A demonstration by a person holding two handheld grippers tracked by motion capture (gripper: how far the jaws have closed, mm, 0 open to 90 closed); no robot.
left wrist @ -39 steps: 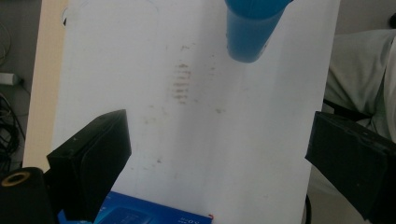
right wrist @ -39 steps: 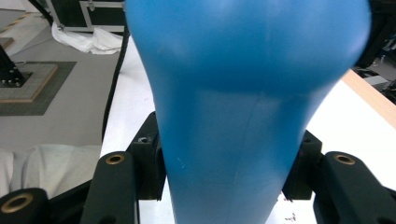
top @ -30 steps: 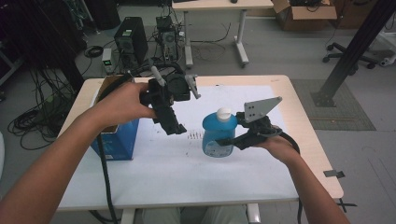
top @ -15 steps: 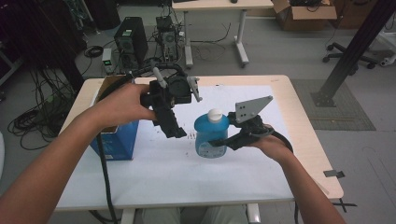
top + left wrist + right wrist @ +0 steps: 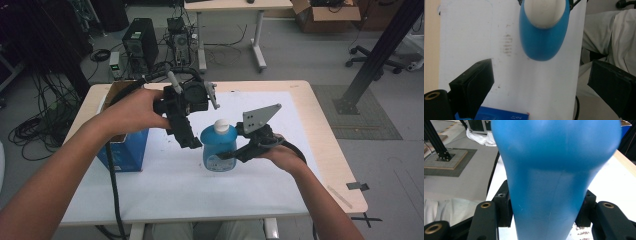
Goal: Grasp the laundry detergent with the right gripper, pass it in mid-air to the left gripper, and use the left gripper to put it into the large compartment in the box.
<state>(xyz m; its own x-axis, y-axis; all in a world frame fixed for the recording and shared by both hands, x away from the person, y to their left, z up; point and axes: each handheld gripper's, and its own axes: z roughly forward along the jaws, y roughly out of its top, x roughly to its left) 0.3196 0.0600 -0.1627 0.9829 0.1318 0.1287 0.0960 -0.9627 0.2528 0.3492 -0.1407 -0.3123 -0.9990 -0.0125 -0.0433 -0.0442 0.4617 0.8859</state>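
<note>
The blue bottle (image 5: 219,149) stands upright mid-table, clamped by the right gripper (image 5: 231,154) from three o'clock; the right gripper view shows both pads pressed on its sides. The left gripper (image 5: 541,82) hangs at its eleven o'clock, jaws spread with nothing between, looking down on the white cap (image 5: 544,11). A blue box (image 5: 125,147) sits at nine o'clock on the white sheet (image 5: 175,185) covering the wooden table (image 5: 330,145).

White mat (image 5: 165,175): bare in front of and behind the bottle (image 5: 219,147). Obstacles: bottle, at centre, clamped by the right gripper (image 5: 225,156); left gripper (image 5: 192,145), jaws apart, just left of its cap (image 5: 220,125); blue box (image 5: 122,150) at the left edge. The 2 grippers leave little gap between them.
</note>
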